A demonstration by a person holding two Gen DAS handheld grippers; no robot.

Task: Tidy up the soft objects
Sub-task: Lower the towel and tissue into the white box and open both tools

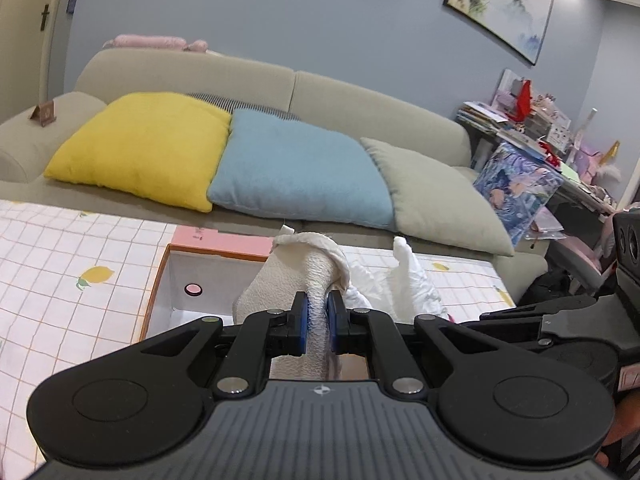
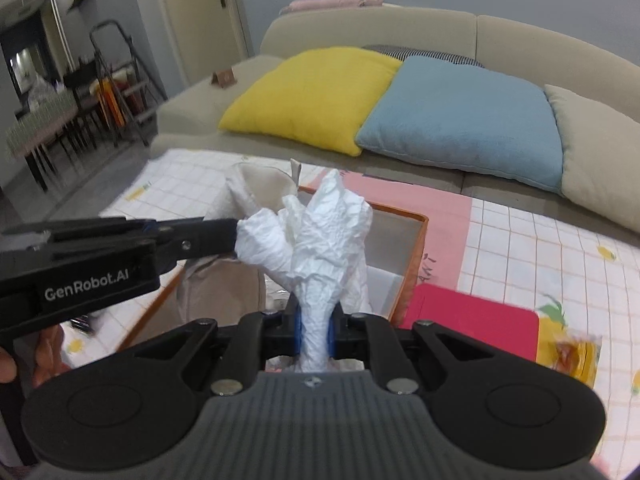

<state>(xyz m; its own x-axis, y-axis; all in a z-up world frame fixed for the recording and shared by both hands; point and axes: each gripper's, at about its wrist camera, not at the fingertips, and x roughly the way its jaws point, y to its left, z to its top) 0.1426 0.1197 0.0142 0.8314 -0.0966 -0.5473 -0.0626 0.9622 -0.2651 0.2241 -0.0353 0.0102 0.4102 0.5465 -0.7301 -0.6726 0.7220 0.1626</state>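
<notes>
Cloth fills both our claws. Our left gripper [image 1: 319,312] is pinched tight on a cream textured cloth [image 1: 316,276], which rises between the blue pads and folds over just above them. Our right gripper [image 2: 314,326] is clamped on a crumpled white cloth [image 2: 324,240], whose bunched top fans upward from the pads.

We take the orange-rimmed box [image 1: 188,276] as our landmark. Both cloths hang over its open white inside, the cream one toward its near edge and the white one just beside it on the right. In the right wrist view the left gripper reaches in from the side, its tip touching the white cloth above the box. Behind the box stands the beige sofa [image 1: 360,100] with a yellow pillow [image 1: 148,148], a blue pillow [image 1: 296,172] and a grey pillow [image 1: 436,196] in a row. Right of the box lies a red flat thing [image 2: 476,320] on the checked tablecloth [image 1: 60,264].

We read "GenRobot.AI" on the left gripper's side. Pink lettering on the box flap is too small to read. The lower ends of both cloths are hidden behind the gripper bodies, and whether the two cloths are joined we cannot tell.
</notes>
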